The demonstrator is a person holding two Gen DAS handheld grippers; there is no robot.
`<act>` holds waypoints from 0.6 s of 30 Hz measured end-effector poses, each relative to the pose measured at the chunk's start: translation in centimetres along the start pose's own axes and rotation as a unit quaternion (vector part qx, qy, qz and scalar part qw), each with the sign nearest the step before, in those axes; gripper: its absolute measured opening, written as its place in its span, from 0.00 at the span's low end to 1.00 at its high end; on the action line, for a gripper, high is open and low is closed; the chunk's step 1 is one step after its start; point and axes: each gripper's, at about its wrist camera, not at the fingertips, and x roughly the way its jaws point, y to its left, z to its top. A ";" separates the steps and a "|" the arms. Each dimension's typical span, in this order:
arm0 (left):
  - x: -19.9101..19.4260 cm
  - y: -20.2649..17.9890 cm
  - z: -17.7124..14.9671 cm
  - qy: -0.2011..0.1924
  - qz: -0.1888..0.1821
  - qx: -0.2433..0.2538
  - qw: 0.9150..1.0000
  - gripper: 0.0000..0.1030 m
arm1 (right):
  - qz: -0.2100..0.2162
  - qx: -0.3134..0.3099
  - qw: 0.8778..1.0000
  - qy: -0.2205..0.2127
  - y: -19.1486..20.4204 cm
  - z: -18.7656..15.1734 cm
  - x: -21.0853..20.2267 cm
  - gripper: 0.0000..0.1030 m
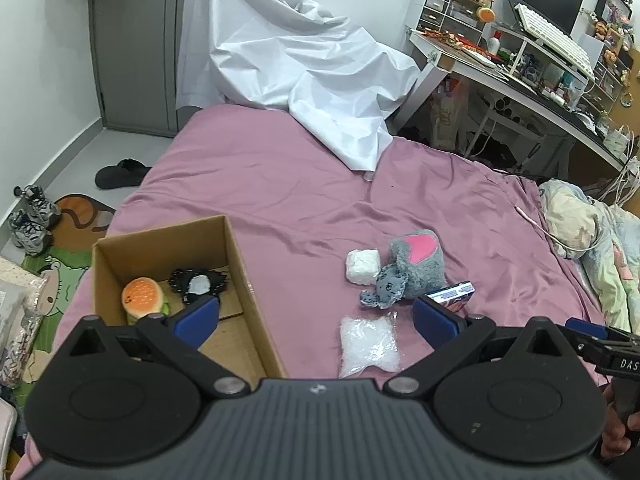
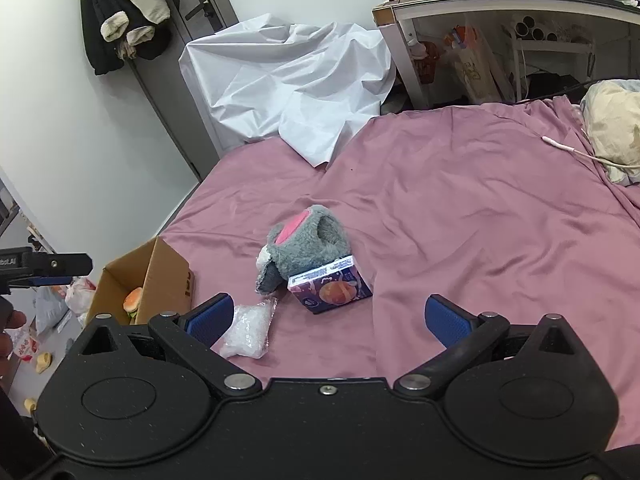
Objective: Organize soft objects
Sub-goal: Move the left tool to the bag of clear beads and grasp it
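Observation:
A cardboard box [image 1: 240, 264] [image 2: 168, 276] sits on the pink bed and holds a plush burger [image 1: 143, 299] [image 2: 133, 299] and a black-and-white soft piece [image 1: 196, 285]. Beside it lie a grey plush slipper with a pink lining [image 1: 412, 268] [image 2: 308, 240], a white wad [image 1: 363, 266], a clear plastic bag [image 1: 369, 346] [image 2: 250, 330] and a purple tissue pack [image 1: 452, 294] [image 2: 330, 288]. My left gripper [image 1: 316, 320] is open above the box edge and the bag. My right gripper [image 2: 328, 316] is open just short of the tissue pack.
A crumpled white sheet [image 1: 296, 68] [image 2: 288, 84] covers the bed's far end. A cluttered desk [image 1: 520, 68] stands at the right, a floral quilt [image 1: 588, 232] lies on the bed's right side. Shoes [image 1: 30, 220] and a mat are on the floor at left.

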 end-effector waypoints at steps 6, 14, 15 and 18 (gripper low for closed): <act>1.8 -0.8 0.2 0.009 -0.032 0.017 0.999 0.99 | 0.004 0.008 1.000 0.004 -0.7 -0.1 0.9 0.99; 5.8 -3.0 -0.3 0.042 -0.062 0.080 0.994 0.99 | -0.005 0.014 1.000 0.015 -1.3 -0.3 2.5 0.99; 6.3 -3.2 -0.3 0.046 -0.064 0.086 0.993 0.99 | -0.006 0.014 1.000 0.017 -1.3 -0.2 2.7 0.98; 7.7 -3.6 -0.6 0.061 -0.071 0.095 0.991 0.99 | -0.008 0.013 1.000 0.019 -1.2 -0.2 3.2 0.97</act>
